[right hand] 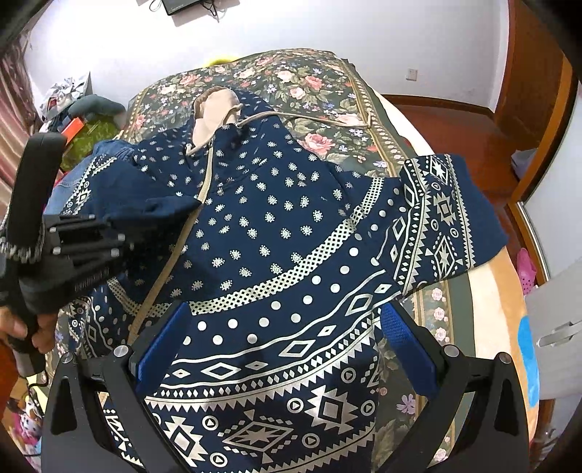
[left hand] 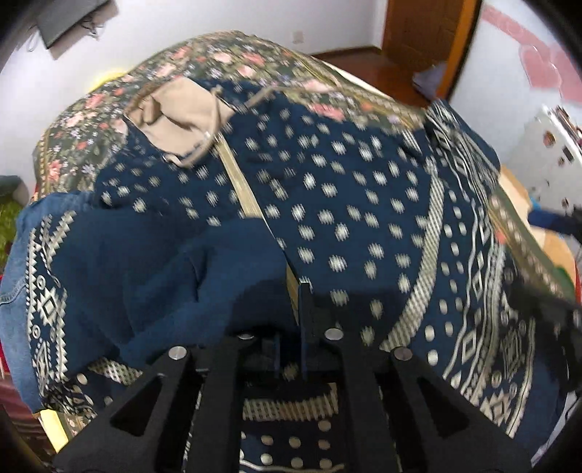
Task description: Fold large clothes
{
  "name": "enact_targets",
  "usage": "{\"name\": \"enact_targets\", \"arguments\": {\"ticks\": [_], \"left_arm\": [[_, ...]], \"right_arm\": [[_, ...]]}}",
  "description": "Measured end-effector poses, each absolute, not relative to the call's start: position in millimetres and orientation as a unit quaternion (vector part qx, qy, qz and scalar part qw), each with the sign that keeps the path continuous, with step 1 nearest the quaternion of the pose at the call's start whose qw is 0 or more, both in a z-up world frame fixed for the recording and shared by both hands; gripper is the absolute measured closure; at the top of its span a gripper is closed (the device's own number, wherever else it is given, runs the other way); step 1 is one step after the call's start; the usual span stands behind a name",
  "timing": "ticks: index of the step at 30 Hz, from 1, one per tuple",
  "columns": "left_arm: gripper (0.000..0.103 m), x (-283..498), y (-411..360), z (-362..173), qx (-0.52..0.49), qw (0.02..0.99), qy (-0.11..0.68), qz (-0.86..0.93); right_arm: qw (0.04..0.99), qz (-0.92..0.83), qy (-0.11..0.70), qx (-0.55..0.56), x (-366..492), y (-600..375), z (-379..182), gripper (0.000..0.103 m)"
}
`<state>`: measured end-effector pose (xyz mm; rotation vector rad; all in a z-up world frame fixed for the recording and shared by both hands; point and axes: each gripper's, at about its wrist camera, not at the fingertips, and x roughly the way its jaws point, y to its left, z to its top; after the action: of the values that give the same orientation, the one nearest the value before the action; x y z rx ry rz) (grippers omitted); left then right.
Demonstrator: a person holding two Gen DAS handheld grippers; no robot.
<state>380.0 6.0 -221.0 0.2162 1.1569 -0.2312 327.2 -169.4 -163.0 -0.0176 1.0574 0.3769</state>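
Left wrist fisheye showed the left gripper (left hand: 291, 320) with its fingers pressed nearly together on a bunched fold of the navy patterned hoodie (left hand: 327, 218), close to the beige zipper band (left hand: 247, 196), though blur and the heaped cloth hid exactly how much fabric was pinched. Seen from the right wrist camera, the right gripper (right hand: 287, 353) was spread wide with its blue pads (right hand: 407, 349) on either side of the hem panel, holding nothing. The hoodie lay front-up on the floral bedspread (right hand: 309, 80) that covers the bed, its left sleeve (right hand: 109, 203) already drawn across the chest while the right sleeve (right hand: 443, 214) reached out toward the right edge of the bed. Its long axis ran from the hem at the near edge, under the grippers, to the beige-lined hood (right hand: 214, 109) pointing at the far edge and the white wall (right hand: 327, 29). The step in hand looked like folding the left side inward; doing it well would mean laying that sleeve flat along the zipper line (no lumps beneath), releasing only once it was settled, then bringing the free right gripper to the outstretched right sleeve for a matching fold. A denim garment (left hand: 14, 254) lay under the hoodie at the left edge and could be dragged along.
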Motion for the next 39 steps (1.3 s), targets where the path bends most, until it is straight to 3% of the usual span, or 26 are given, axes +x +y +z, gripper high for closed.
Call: {"name": "enact_targets", "arguments": {"ticks": [2, 5, 8, 11, 17, 28, 31, 34, 39], "left_arm": [[0.083, 370.4, 8.9, -219.2, 0.093, 0.822, 0.548, -0.125], [0.056, 356.1, 15.9, -210.9, 0.084, 0.826, 0.539, -0.140], [0.050, 341.1, 26.5, -194.4, 0.087, 0.837, 0.520, -0.147], [0.039, 325.3, 47.6, -172.2, 0.089, 0.857, 0.491, -0.133], [0.028, 303.7, 106.4, -139.5, 0.116, 0.893, 0.430, -0.056], [0.027, 305.4, 189.9, -161.7, 0.123, 0.892, 0.433, 0.044], [0.027, 309.1, 194.8, -173.4, 0.125, 0.890, 0.436, 0.046], [0.031, 314.7, 196.8, -184.1, 0.127, 0.885, 0.445, 0.047], [0.037, 323.5, 207.1, -196.5, 0.109, 0.882, 0.456, 0.047]], "right_arm": [[0.848, 0.178, 0.499, -0.015, 326.7, -166.6, -161.7, 0.000], [0.850, 0.181, 0.495, -0.020, 327.6, -160.8, -158.9, 0.000], [0.851, 0.188, 0.490, -0.025, 328.9, -151.6, -154.8, 0.000], [0.851, 0.199, 0.485, -0.034, 331.0, -137.6, -151.7, 0.000], [0.843, 0.234, 0.481, -0.055, 333.1, -98.4, -151.8, 0.000], [0.810, 0.306, 0.484, -0.129, 336.0, -3.3, -173.2, 0.004], [0.797, 0.315, 0.494, -0.147, 338.2, 15.9, -181.8, 0.022], [0.789, 0.321, 0.504, -0.144, 343.6, 27.2, -190.6, 0.026], [0.773, 0.322, 0.533, -0.119, 358.3, 34.0, -206.6, 0.048]]}}
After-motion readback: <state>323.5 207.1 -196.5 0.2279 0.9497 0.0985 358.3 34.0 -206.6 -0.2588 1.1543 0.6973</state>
